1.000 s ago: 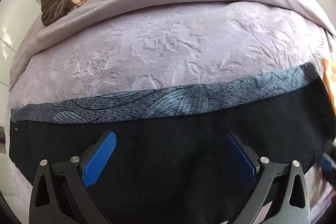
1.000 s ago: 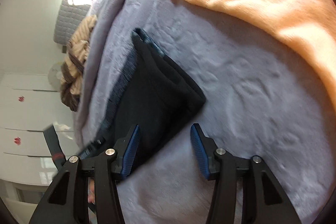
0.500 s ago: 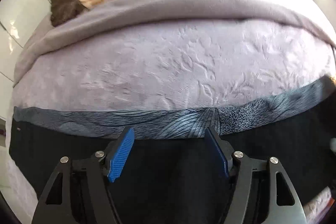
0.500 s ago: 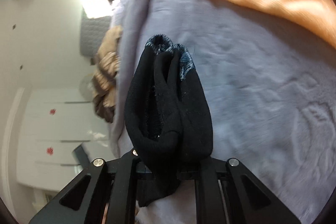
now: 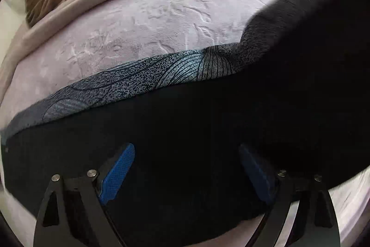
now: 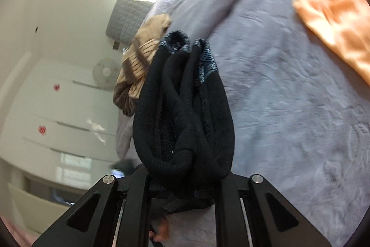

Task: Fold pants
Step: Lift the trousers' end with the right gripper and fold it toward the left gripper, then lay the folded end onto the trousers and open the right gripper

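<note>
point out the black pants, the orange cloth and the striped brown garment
black pants [image 5: 185,131], left wrist view, flat black middle
orange cloth [image 6: 335,22], right wrist view, its middle at the upper right
striped brown garment [image 6: 138,61], right wrist view, its tan striped part

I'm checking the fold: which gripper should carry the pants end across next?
Probably right: the right gripper is shut on the bunched end of the pants; the left gripper is opening over flat fabric.

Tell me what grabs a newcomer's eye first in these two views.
A bunched wad of black pants fills the middle of the right wrist view, clamped in the right gripper. In the left wrist view the pants spread across the lavender bedspread, the left gripper opening over them. An orange cloth glows at right.
</note>
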Available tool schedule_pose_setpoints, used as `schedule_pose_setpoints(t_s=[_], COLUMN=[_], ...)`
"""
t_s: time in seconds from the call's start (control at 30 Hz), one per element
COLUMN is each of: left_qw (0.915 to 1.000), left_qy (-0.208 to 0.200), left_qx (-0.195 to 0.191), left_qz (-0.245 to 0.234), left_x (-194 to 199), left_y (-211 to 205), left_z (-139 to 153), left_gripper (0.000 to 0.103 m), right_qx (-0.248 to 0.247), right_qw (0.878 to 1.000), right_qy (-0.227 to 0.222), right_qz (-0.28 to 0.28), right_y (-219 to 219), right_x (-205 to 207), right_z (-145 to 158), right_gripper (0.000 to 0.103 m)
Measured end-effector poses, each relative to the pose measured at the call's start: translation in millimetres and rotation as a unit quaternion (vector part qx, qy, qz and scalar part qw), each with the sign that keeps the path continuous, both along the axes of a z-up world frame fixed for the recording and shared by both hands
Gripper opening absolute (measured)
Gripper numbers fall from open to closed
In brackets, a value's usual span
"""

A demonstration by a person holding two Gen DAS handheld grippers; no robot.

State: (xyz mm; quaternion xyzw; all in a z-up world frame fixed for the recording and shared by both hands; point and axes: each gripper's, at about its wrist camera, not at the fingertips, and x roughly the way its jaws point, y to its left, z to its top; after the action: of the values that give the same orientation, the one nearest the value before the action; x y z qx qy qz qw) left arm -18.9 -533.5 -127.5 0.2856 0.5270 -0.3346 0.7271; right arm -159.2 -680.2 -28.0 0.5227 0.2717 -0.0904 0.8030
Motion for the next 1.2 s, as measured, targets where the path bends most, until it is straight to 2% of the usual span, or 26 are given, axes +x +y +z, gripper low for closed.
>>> schedule_pose_setpoints(t_s=[0.07, 0.13, 0.27, 0.37, 0.47, 0.53, 0.6, 0.63, 0.7, 0.73, 0.77, 0.8, 0.83, 0.87, 0.9, 0.93, 0.97, 1.0, 1.03, 1.07, 1.1, 1.2], left_qw=[0.9999, 0.9991, 0.9947, 0.9899, 0.985, 0.9834, 0.982, 0.9814, 0.9805, 0.9803, 0.9803, 0.9808, 0.9812, 0.9813, 0.9809, 0.9798, 0.9787, 0.9765, 0.9753, 0.9746, 0.9753, 0.9811], left_qy=[0.009, 0.019, 0.013, -0.004, -0.018, -0.023, -0.025, -0.021, -0.008, -0.004, 0.001, 0.009, 0.019, 0.033, 0.05, 0.071, 0.088, 0.112, 0.127, 0.144, 0.153, 0.147], left_qx=[-0.002, -0.036, -0.075, -0.079, -0.061, -0.047, -0.032, -0.032, -0.036, -0.04, -0.047, -0.056, -0.063, -0.071, -0.082, -0.097, -0.108, -0.12, -0.123, -0.121, -0.114, -0.079], left_qz=[-0.013, 0.013, 0.07, 0.118, 0.161, 0.174, 0.185, 0.188, 0.193, 0.193, 0.192, 0.187, 0.182, 0.176, 0.169, 0.16, 0.15, 0.139, 0.133, 0.122, 0.112, 0.098], left_x=[1, 15, 58, 97, 142, 155, 170, 174, 186, 191, 186, 186, 187, 182, 179, 171, 176, 170, 167, 162, 152, 137], left_y=[9, 36, 110, 176, 238, 258, 281, 289, 296, 295, 299, 298, 293, 291, 286, 282, 273, 261, 254, 241, 231, 208], left_z=[6, 25, 57, 71, 67, 61, 54, 52, 51, 51, 56, 61, 66, 72, 77, 84, 83, 84, 83, 78, 78, 61], left_gripper=[0.093, 0.093, 0.093, 0.093, 0.093, 0.093, 0.093, 0.093, 0.093, 0.093, 0.093, 0.093, 0.093, 0.093, 0.093, 0.093, 0.093, 0.093, 0.093, 0.093, 0.093, 0.093], right_qx=[-0.036, -0.07, -0.112, -0.137, -0.175, -0.216, -0.277, -0.318, -0.404, -0.425, -0.441, -0.44, -0.425, -0.387, -0.321, -0.262, -0.18, -0.109, -0.042, 0.011, 0.048, 0.123], right_qw=[0.999, 0.997, 0.991, 0.982, 0.965, 0.945, 0.911, 0.889, 0.841, 0.828, 0.82, 0.822, 0.832, 0.854, 0.888, 0.916, 0.946, 0.965, 0.977, 0.983, 0.985, 0.985], right_qy=[0.01, 0.022, 0.048, 0.08, 0.13, 0.178, 0.238, 0.262, 0.291, 0.292, 0.28, 0.268, 0.252, 0.238, 0.221, 0.209, 0.196, 0.188, 0.179, 0.169, 0.162, 0.12], right_qz=[0.015, 0.028, 0.059, 0.099, 0.146, 0.171, 0.192, 0.198, 0.211, 0.22, 0.236, 0.244, 0.253, 0.255, 0.243, 0.221, 0.182, 0.145, 0.107, 0.072, 0.04, -0.003], right_y=[22, 50, 107, 162, 225, 261, 297, 313, 343, 352, 363, 357, 356, 346, 326, 308, 280, 256, 234, 216, 201, 182], right_x=[16, 34, 78, 128, 178, 212, 232, 238, 243, 240, 232, 227, 216, 204, 189, 179, 163, 147, 133, 119, 107, 85], right_z=[18, 37, 48, 36, 2, -25, -52, -58, -54, -49, -39, -31, -22, -14, -9, -11, -16, -25, -36, -47, -56, -75], right_gripper=[0.013, 0.013, 0.013, 0.014, 0.014, 0.016, 0.023, 0.025, 0.035, 0.045, 0.053, 0.053, 0.054, 0.054, 0.055, 0.055, 0.055, 0.055, 0.055, 0.055, 0.055, 0.055])
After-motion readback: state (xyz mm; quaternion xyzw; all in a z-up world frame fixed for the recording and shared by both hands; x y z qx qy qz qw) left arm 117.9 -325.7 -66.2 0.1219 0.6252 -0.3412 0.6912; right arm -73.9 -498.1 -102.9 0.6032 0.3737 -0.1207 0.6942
